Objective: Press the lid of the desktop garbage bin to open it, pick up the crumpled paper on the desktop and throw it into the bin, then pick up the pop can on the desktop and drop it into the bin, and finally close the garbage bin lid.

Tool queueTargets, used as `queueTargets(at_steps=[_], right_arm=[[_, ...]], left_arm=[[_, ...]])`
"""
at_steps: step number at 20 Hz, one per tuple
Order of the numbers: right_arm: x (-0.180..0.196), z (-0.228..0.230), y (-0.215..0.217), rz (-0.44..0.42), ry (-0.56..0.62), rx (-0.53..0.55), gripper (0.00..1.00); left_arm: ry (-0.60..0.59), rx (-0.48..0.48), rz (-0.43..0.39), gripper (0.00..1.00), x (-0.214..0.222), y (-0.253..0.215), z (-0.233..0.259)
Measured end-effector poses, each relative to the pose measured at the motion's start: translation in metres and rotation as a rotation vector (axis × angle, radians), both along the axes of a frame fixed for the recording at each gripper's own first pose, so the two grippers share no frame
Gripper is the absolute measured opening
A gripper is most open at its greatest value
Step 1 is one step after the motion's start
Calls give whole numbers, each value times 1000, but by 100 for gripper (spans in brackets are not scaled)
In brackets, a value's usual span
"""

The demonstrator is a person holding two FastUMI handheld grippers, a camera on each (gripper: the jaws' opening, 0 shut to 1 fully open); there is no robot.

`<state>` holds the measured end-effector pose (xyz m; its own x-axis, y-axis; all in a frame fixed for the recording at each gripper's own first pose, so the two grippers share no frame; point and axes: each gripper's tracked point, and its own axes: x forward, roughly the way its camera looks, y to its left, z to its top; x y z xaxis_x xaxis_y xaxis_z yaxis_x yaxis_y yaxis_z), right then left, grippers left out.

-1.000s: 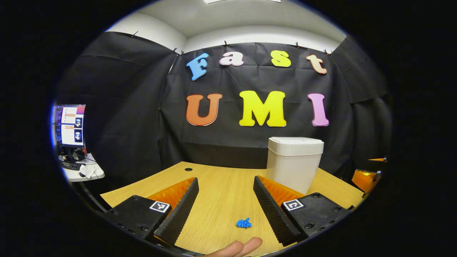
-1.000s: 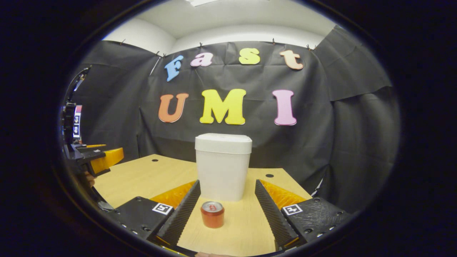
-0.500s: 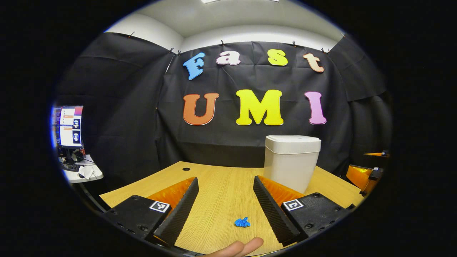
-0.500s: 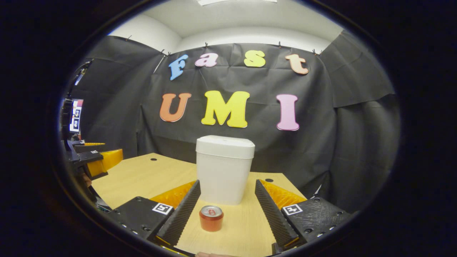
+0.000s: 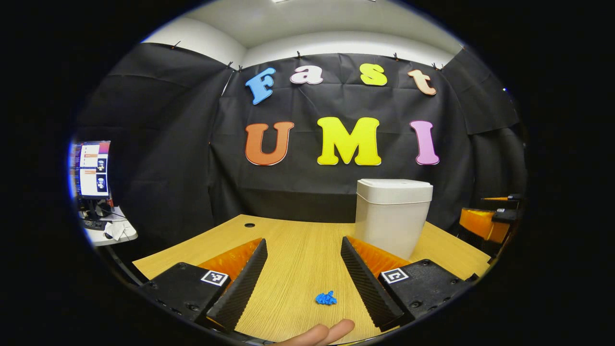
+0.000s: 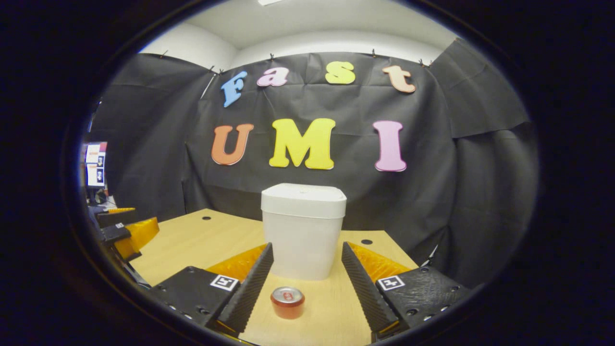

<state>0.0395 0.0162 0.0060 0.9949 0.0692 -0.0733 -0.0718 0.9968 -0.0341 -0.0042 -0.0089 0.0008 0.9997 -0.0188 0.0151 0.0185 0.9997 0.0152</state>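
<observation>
While both my grippers hover with fingers spread, holding nothing, the left gripper (image 5: 303, 283) frames the crumpled paper (image 5: 326, 298) on the desk (image 5: 298, 240); the right gripper (image 6: 307, 288) frames the upright pop can (image 6: 287, 302) before the closed bin (image 6: 303, 230).

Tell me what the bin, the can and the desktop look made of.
Bin: matte white plastic, likely; smooth moulded walls, no sheen.
Pop can: metal, probably aluminium; shiny silver top, glossy red side.
Desktop: light wood-grain surface, fine straight lines; solid wood or laminate, cannot tell.
</observation>
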Motion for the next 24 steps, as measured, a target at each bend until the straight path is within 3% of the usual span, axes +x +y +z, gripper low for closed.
queueTargets(at_steps=[5,6,7,10,12,13,15,20,24], right_arm=[[31,39,7,15,-19,-1,66],[37,47,9,17,-23,-12,57],[44,54,10,9,-30,-26,57],[69,75,9,-22,-44,-24,27],[86,80,14,-13,-13,56,5],[95,80,21,7,10,94,0],[113,81,23,30,41,134,0],[173,70,31,14,92,35,0],[199,53,33,-7,161,-11,0]], left_arm=[[0,9,-13,99,0,-3,0],[-2,12,-13,99,1,-3,-1],[-2,19,-8,99,2,-1,-1],[0,15,1,99,4,3,-2],[8,7,10,99,6,6,-4],[11,6,12,99,7,8,-5],[10,5,13,99,8,9,-4],[11,-8,25,99,11,11,-3],[18,8,28,99,16,10,-5]])
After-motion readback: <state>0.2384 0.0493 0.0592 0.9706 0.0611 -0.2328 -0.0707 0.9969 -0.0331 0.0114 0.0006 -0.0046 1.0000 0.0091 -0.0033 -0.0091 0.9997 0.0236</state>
